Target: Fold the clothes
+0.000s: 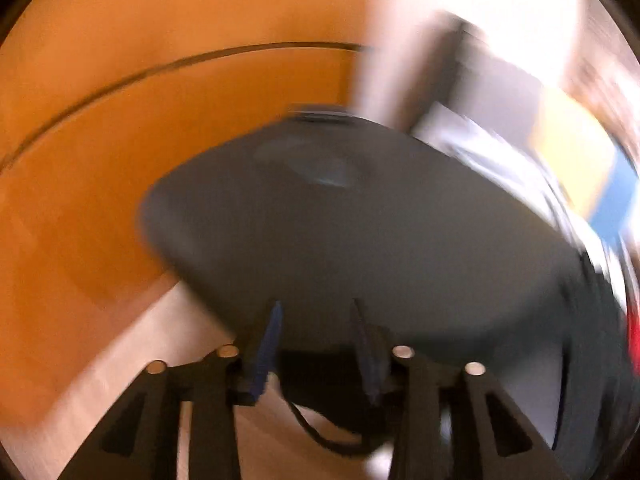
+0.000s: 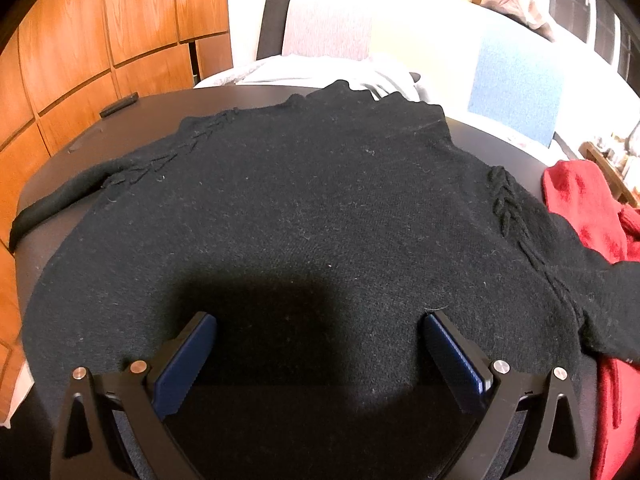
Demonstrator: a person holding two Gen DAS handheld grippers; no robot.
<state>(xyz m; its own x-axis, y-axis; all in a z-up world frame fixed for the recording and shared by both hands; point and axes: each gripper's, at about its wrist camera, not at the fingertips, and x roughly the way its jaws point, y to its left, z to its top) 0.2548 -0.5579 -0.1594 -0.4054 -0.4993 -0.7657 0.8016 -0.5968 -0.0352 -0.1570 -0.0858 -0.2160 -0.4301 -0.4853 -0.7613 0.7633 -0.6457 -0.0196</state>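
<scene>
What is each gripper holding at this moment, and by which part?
Nothing is held. The right gripper stands wide open over the black sweater. The left gripper is open too, with nothing between its blue pads.

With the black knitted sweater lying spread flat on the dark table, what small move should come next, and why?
Probably bring the left claw to the black knitted sweater at its left sleeve, which lies stretched out over the dark table, to fold it inward. Both claws look empty: the right claw hovers open over the hem, and the blurred left view shows nothing between the fingers.
</scene>
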